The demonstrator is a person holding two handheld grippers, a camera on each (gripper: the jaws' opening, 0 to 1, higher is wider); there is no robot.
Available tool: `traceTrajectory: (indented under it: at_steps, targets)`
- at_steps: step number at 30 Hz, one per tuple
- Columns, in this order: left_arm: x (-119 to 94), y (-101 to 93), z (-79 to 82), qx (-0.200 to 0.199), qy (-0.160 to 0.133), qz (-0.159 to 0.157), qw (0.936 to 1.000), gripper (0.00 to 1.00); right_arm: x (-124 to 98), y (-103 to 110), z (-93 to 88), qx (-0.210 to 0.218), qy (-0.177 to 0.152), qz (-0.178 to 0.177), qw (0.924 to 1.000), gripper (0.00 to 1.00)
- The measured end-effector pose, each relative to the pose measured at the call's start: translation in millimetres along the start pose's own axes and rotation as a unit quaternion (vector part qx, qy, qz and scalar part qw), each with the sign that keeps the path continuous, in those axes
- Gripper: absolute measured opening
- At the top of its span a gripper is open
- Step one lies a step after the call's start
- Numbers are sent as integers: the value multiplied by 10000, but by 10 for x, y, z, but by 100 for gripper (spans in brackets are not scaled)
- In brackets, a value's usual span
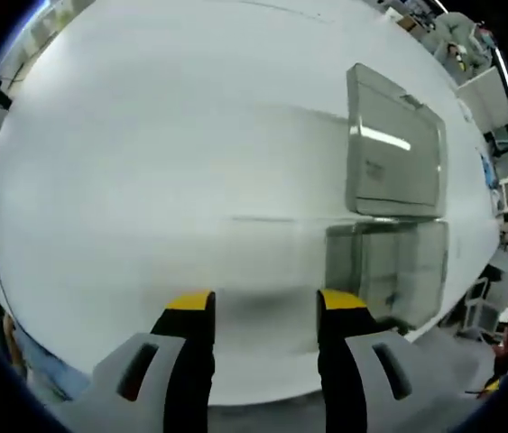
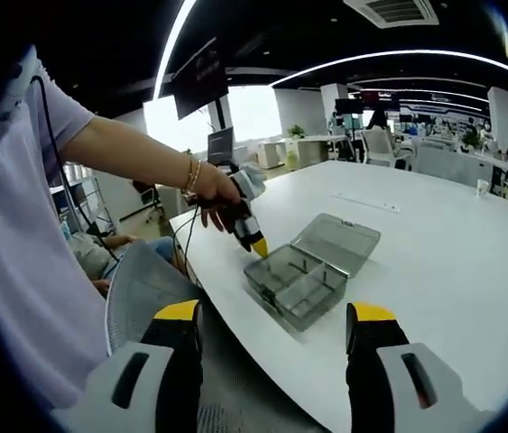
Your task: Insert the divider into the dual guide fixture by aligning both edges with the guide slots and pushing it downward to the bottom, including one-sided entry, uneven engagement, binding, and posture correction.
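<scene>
Divider panels show as thin translucent walls inside one clear plastic box (image 2: 296,287) standing near the table's (image 2: 470,253) front edge; in the right gripper view the box body looks split into about four compartments, though the see-through plastic makes the exact count and any loose divider hard to tell. Its hinged lid (image 2: 337,239) lies flat and open behind the body, so box and lid form one long shape running away from the table edge. In the left gripper view the same box (image 1: 387,271) and lid (image 1: 395,153) are blurred, and the inner walls cannot be made out there.

Two hand-held grippers are in play. The left hand-held gripper (image 2: 255,242), held by a person's hand (image 2: 217,200), points its yellow tips down just beside the box's near-left corner; I cannot tell from this view whether they touch it. In its own view the left hand-held gripper (image 1: 264,311) stands wide apart, empty. The right hand-held gripper (image 2: 276,327) is likewise spread wide with nothing between its jaws, back from the box over the table edge.
</scene>
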State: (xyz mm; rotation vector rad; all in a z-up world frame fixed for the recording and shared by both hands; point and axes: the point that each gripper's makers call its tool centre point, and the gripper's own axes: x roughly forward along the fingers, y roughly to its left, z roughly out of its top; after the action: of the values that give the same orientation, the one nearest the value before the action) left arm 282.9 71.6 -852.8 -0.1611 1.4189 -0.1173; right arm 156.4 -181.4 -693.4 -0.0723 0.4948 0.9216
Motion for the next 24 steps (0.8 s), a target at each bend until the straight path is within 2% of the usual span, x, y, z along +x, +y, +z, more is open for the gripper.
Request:
traceTrajectory:
  at_steps: [9,18,24]
  targets:
    - [59,26,12,102,137,465,9988,43,-4,5,25,10,-83,39,10000,61]
    - [87,48,7,231,217,750,9967,43,-32,-44,-3,97,-128,14,9999,60]
    - [119,46,-10,239,242,813,9961,43,-29,-63,21,113,-180,26,9998,60]
